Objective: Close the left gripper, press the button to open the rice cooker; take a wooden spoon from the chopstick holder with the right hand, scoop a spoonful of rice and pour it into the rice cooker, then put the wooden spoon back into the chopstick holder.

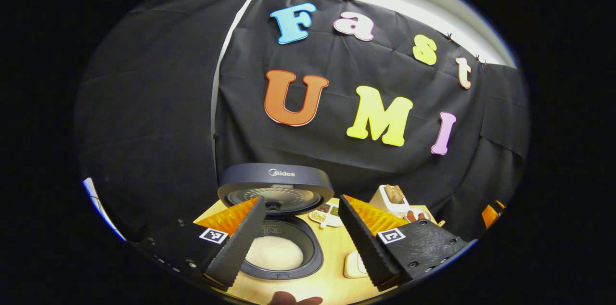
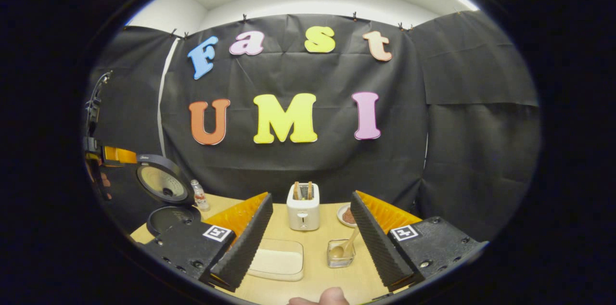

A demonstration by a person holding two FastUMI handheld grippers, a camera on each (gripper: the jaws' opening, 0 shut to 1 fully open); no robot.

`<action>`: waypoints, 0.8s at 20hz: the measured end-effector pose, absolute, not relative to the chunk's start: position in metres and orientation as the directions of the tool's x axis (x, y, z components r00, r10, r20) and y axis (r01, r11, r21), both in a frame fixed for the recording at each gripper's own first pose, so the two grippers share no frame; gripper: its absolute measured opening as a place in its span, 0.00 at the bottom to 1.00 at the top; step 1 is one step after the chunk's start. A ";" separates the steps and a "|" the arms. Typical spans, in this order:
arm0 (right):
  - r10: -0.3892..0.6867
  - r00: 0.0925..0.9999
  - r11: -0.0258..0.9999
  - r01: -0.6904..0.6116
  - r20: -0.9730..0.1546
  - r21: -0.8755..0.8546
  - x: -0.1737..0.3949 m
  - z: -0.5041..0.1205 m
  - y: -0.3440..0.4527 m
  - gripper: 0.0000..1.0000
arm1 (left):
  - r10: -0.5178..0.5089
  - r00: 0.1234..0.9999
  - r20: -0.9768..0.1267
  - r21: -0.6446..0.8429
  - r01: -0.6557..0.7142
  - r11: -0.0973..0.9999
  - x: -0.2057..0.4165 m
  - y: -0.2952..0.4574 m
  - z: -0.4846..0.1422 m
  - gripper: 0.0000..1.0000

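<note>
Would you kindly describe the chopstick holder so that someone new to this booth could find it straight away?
In the right gripper view, start at the white toaster standing mid-table before the black cloth wall. Nearer the camera and slightly right of it sits the chopstick holder, a small clear container. It alone has a wooden spoon leaning out of it, unlike the flat white rice container to its left.

Rice cooker (image 1: 279,228) body and raised lid are dark grey-blue; rice (image 1: 274,253) inside is white. Table (image 2: 317,228) is light wood tone. Toaster (image 2: 302,206) is cream with brown slices in the slots. Rice box (image 2: 278,260) is translucent, off-white contents. Wooden spoon (image 2: 344,246) is pale tan in a clear holder (image 2: 340,255). Small plate (image 2: 345,215) is white with reddish-brown contents.
</note>
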State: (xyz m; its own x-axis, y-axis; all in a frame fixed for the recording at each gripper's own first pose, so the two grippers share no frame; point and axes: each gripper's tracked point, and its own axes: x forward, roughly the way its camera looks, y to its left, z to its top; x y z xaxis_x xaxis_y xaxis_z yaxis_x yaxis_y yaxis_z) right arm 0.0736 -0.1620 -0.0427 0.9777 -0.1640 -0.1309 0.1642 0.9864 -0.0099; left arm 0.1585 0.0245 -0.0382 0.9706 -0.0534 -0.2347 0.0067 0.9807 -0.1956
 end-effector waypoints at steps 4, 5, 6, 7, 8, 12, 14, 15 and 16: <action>-0.171 0.968 0.984 0.176 -0.185 0.010 0.074 -0.062 -0.176 1.00 | -0.076 0.982 -0.171 -0.195 0.041 0.980 0.148 0.008 -0.021 0.94; -0.174 0.964 0.984 0.180 -0.200 0.014 0.076 -0.066 -0.181 1.00 | -0.081 0.983 -0.167 -0.196 0.048 0.979 0.147 0.004 -0.020 0.94; -0.176 0.960 0.983 0.185 -0.218 0.022 0.078 -0.073 -0.186 1.00 | -0.085 0.982 -0.171 -0.198 0.050 0.979 0.144 -0.001 -0.022 0.94; -0.173 0.956 0.982 0.186 -0.235 0.033 0.081 -0.079 -0.191 1.00 | -0.085 0.981 -0.174 -0.194 0.051 0.980 0.142 -0.004 -0.022 0.94; -0.173 0.951 0.981 0.189 -0.256 0.039 0.084 -0.088 -0.196 1.00 | -0.082 0.982 -0.170 -0.181 0.051 0.982 0.142 -0.008 -0.023 0.94; -0.188 0.926 0.975 0.215 -0.328 0.050 0.104 -0.123 -0.229 1.00 | -0.059 0.988 -0.144 -0.088 0.046 0.995 0.145 -0.021 -0.026 0.94; -0.186 0.915 0.974 0.220 -0.359 0.058 0.120 -0.144 -0.244 1.00 | -0.059 0.990 -0.126 -0.069 0.051 0.996 0.151 -0.030 -0.029 0.94; -0.184 0.912 0.973 0.221 -0.367 0.061 0.127 -0.152 -0.250 1.00 | -0.067 0.991 -0.119 -0.068 0.059 0.996 0.155 -0.038 -0.029 0.94; -0.181 0.905 0.973 0.223 -0.384 0.065 0.137 -0.164 -0.258 1.00 | -0.072 0.990 -0.120 -0.067 0.064 0.996 0.158 -0.043 -0.031 0.94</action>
